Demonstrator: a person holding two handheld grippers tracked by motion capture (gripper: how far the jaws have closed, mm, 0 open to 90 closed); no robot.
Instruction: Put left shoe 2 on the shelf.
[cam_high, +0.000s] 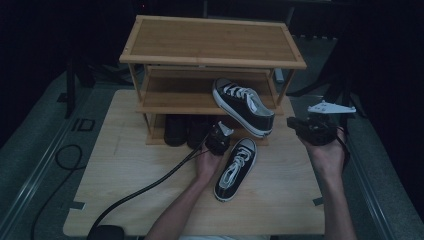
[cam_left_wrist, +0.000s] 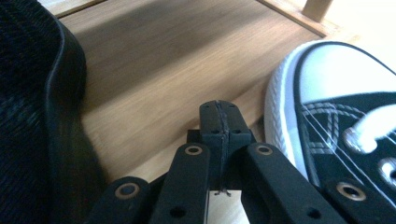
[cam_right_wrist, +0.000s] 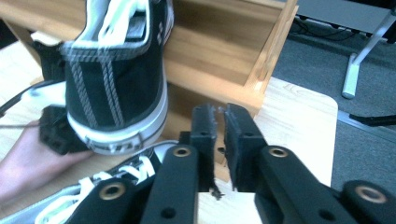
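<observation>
Landmark: three-tier bamboo shoe rack (cam_high: 212, 42).

One black canvas sneaker with white laces (cam_high: 243, 106) sits on the rack's middle shelf, heel hanging past the front edge. Its mate (cam_high: 236, 168) lies on the pale wooden table (cam_high: 120, 170) in front of the rack.

Left gripper (cam_high: 218, 138), clenched on nothing, hovers just beside the lower sneaker's toe. Right gripper (cam_high: 316, 129), jaws nearly together and empty, hangs off the rack's right end.

Risk: a bump could tip the overhanging shoe down.

Dark shapes (cam_high: 187, 131) on the bottom shelf are unreadable.
</observation>
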